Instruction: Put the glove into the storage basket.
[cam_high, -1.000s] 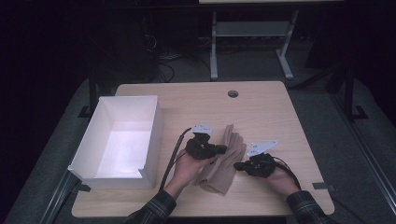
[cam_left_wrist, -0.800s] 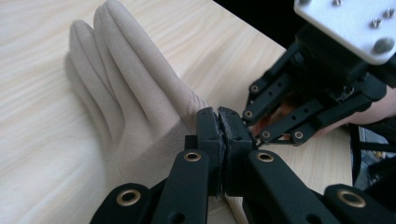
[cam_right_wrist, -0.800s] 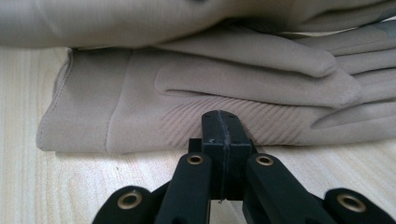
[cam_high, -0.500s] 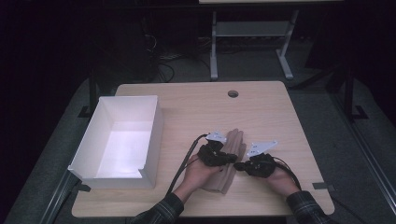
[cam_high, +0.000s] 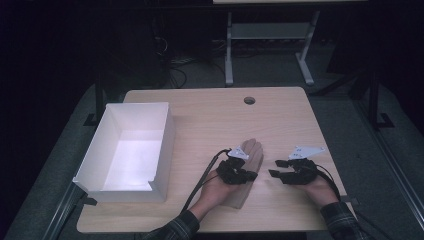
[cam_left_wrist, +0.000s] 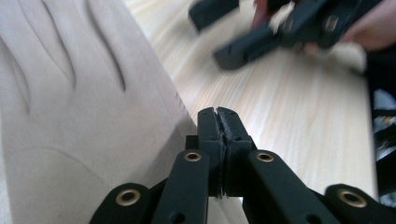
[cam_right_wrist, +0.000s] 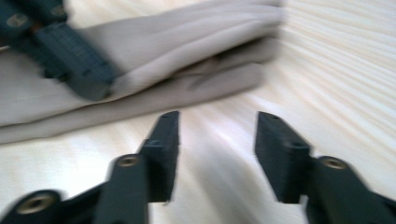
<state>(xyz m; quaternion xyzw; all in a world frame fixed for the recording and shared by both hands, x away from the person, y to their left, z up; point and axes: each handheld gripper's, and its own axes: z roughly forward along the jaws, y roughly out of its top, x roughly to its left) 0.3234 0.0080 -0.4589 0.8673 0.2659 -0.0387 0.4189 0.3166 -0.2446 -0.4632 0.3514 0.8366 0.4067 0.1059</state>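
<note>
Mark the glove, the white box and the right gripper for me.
glove (cam_high: 252, 151): high view, on its finger end.
white box (cam_high: 168, 145): high view, on its right wall.
right gripper (cam_right_wrist: 217, 156): right gripper view, midway between its open jaws.

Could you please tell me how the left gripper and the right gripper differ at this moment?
The left gripper has its jaws closed together, while the right gripper has its jaws spread apart with bare table between them. The left gripper sits at the edge of the beige glove; the right gripper is off to the side, clear of it. Both are black, hand-held and low over the wooden table.
</note>
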